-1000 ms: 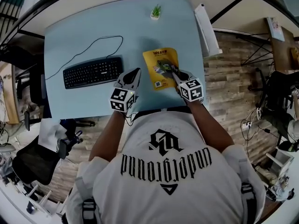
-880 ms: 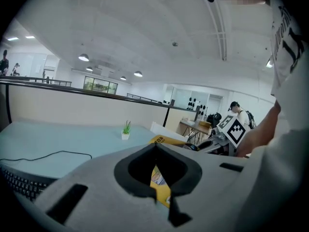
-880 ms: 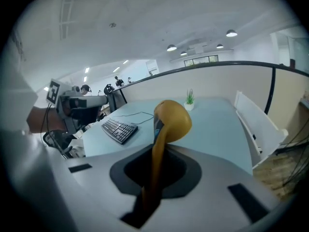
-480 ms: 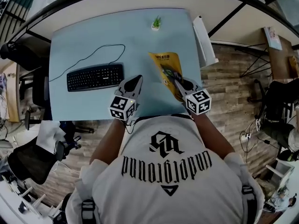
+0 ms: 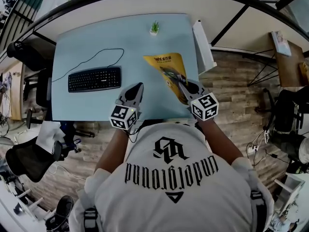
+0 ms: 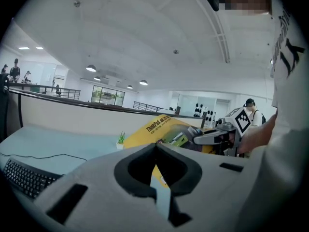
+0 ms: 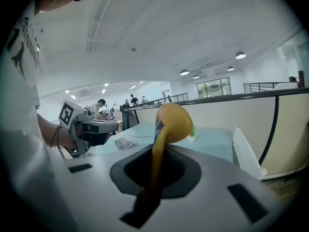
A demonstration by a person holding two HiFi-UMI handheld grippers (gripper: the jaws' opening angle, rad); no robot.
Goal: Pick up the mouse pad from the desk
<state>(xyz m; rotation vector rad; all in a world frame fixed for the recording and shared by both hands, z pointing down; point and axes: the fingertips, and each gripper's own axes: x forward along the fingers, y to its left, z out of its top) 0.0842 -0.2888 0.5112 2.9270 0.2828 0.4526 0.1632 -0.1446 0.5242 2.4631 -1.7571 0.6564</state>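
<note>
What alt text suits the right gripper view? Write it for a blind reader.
The right hand-held gripper is shut on the edge of a yellow mouse pad, which stands edge-on before the camera. Behind are a pale blue desk with a keyboard and, at left, the left hand-held gripper.

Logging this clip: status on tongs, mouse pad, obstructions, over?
Right tongs shut on mouse pad edge. Left tongs shut, empty. Pad tilted up off desk. Keyboard and plant stand clear.
</note>
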